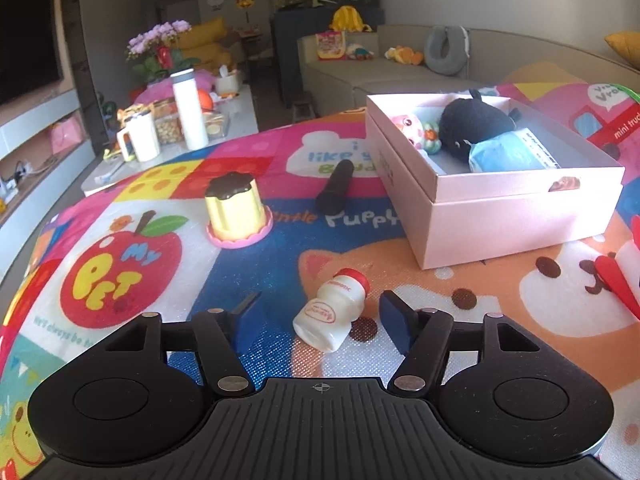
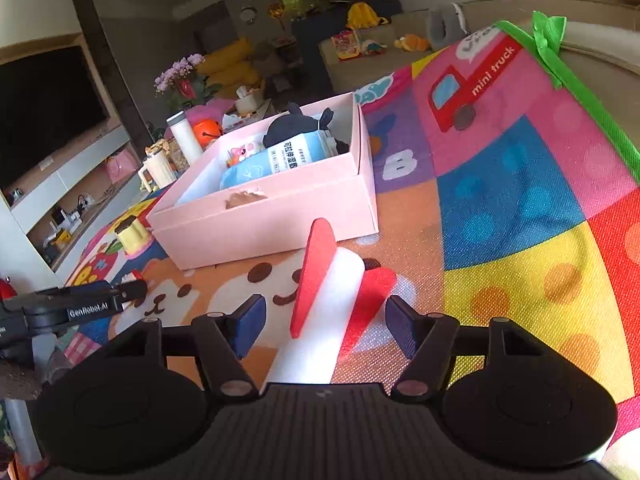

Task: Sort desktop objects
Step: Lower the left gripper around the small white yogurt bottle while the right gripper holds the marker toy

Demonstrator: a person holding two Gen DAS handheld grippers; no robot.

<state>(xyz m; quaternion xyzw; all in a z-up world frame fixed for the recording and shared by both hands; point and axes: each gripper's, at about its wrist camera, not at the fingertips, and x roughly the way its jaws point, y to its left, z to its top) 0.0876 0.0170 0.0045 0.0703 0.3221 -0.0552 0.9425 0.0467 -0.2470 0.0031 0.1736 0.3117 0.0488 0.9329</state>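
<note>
A pink open box (image 1: pixel 500 216) (image 2: pixel 264 220) stands on the colourful mat and holds a black plush (image 1: pixel 476 124), a blue pack (image 1: pixel 504 152) and a small pink toy (image 1: pixel 408 128). My left gripper (image 1: pixel 320 312) is open around a small white bottle with a red cap (image 1: pixel 330 314) lying on its side. My right gripper (image 2: pixel 324 320) is open around a white roll with red foam discs (image 2: pixel 320 304) lying on the mat in front of the box. A yellow toy cake (image 1: pixel 236 208) and a black cylinder (image 1: pixel 334 190) stand left of the box.
The left gripper shows at the left edge of the right wrist view (image 2: pixel 72 308). Beyond the mat's far edge are a low table with a white flask (image 1: pixel 190 108) and mugs, a sofa (image 1: pixel 400 72) and a TV unit. A green ribbon (image 2: pixel 548 36) trims the mat's right edge.
</note>
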